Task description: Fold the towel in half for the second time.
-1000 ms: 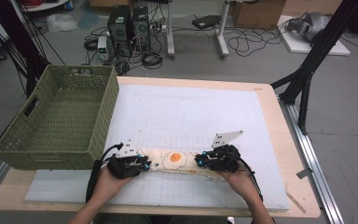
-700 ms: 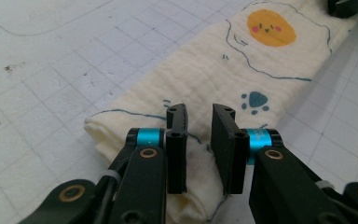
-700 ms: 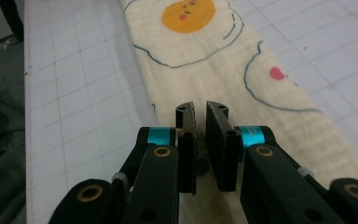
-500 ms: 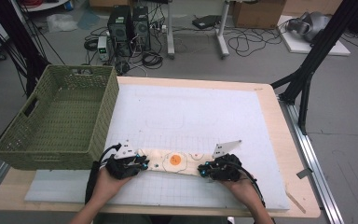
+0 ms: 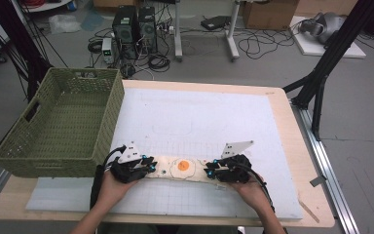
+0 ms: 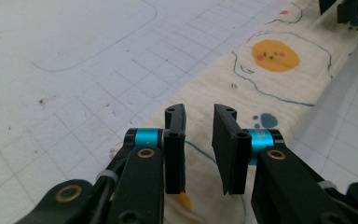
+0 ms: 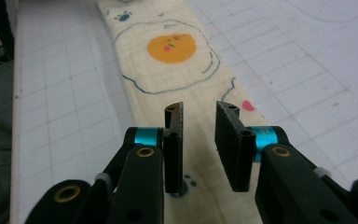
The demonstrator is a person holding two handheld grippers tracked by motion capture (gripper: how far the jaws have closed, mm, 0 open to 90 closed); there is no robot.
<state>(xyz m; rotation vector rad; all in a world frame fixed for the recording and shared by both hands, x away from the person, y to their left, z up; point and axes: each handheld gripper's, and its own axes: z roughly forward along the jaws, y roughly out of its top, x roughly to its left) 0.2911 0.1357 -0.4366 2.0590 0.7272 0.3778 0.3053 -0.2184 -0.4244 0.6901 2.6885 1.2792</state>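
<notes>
High view showed the folded fried-egg-print cloth (image 5: 182, 168) lying as a strip along the mat's (image 5: 199, 122) near edge, the left gripper (image 5: 148, 167) and right gripper (image 5: 210, 171) at opposite ends, jaws parted and empty, probably poised to pinch it for another fold.
</notes>
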